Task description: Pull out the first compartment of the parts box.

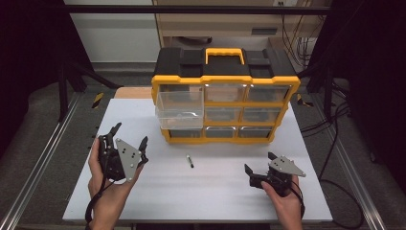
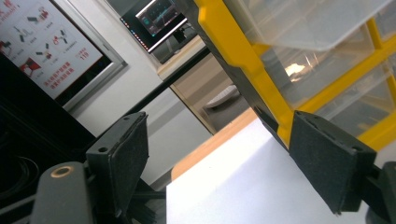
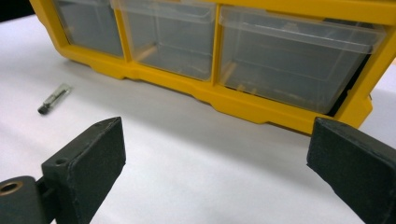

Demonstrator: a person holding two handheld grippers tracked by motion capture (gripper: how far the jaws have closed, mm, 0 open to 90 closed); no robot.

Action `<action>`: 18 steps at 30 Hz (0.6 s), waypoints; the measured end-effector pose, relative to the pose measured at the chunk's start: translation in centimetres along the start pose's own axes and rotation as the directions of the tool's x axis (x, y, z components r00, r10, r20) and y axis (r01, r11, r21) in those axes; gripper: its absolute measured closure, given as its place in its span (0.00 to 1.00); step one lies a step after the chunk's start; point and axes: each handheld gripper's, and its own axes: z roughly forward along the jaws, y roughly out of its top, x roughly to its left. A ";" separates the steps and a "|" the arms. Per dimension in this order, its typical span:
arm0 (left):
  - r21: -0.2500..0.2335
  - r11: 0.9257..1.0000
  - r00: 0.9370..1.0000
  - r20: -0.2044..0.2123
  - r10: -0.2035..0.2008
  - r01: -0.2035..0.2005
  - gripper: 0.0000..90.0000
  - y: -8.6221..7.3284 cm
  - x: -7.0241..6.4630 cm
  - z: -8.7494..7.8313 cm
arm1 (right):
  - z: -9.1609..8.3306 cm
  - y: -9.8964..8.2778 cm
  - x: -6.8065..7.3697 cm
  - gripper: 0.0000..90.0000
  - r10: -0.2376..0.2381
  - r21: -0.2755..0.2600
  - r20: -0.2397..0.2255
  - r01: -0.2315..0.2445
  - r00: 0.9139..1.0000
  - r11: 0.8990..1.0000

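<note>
I hold the left gripper [image 1: 129, 135] near the table's [image 1: 143, 191] left edge, jaws spread wide with nothing between them. The right gripper [image 1: 259, 163] sits near the front right corner, jaws also wide and empty. The yellow drawer cabinet [image 1: 225, 80] stands at the back edge, and its clear upper-left drawer [image 1: 179, 110] is pulled out. A small pen-like tool [image 1: 190, 160] lies mid-table, just in front of the cabinet, between my grippers.
</note>
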 end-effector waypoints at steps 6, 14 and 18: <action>0.026 0.997 0.995 0.076 -0.071 0.070 0.17 -1.2 -0.1 0.6 | -0.4 0.4 -0.1 0.05 -0.010 -0.008 0.020 0.010 1.000 1.000; 0.038 0.977 0.952 0.221 -0.212 0.209 0.13 -3.4 -1.1 1.6 | -0.7 0.6 -0.2 0.05 -0.003 -0.021 0.032 0.004 0.999 1.000; 0.028 0.974 0.942 0.249 -0.225 0.225 0.13 -4.2 -1.7 2.0 | -0.8 0.7 -0.1 0.05 -0.003 -0.026 0.042 0.004 0.999 1.000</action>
